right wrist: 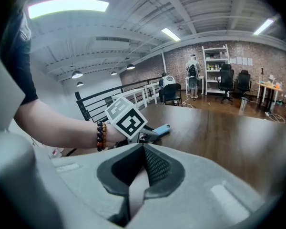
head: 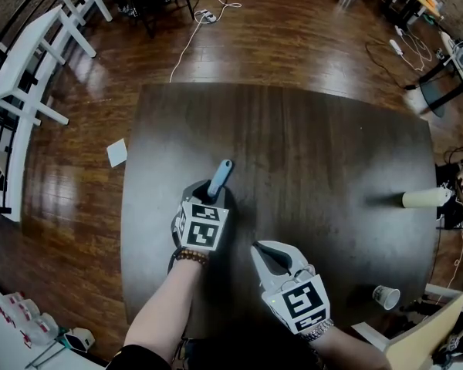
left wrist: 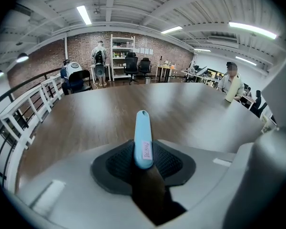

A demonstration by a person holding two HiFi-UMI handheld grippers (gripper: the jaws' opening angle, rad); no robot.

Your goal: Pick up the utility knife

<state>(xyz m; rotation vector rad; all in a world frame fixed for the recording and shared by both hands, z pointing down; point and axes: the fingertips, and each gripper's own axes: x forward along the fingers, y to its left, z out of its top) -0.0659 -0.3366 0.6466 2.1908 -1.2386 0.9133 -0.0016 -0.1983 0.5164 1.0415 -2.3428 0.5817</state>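
The utility knife (head: 221,174) has a light blue handle and lies on the dark wooden table (head: 316,137), pointing away from me. My left gripper (head: 208,195) is down on its near end, and the black pads press the handle from both sides. In the left gripper view the blue knife (left wrist: 143,140) sticks out forward from between the pads of the left gripper (left wrist: 144,163). My right gripper (head: 266,251) hovers to the right and nearer to me, jaws together with nothing in them. The right gripper view looks over the right gripper (right wrist: 143,149) at the left hand and the knife (right wrist: 161,129).
A paper cup (head: 426,198) lies on its side near the table's right edge, and another cup (head: 386,296) stands at the near right corner. A white sheet (head: 117,153) lies on the floor to the left. White benches (head: 31,60) stand at far left.
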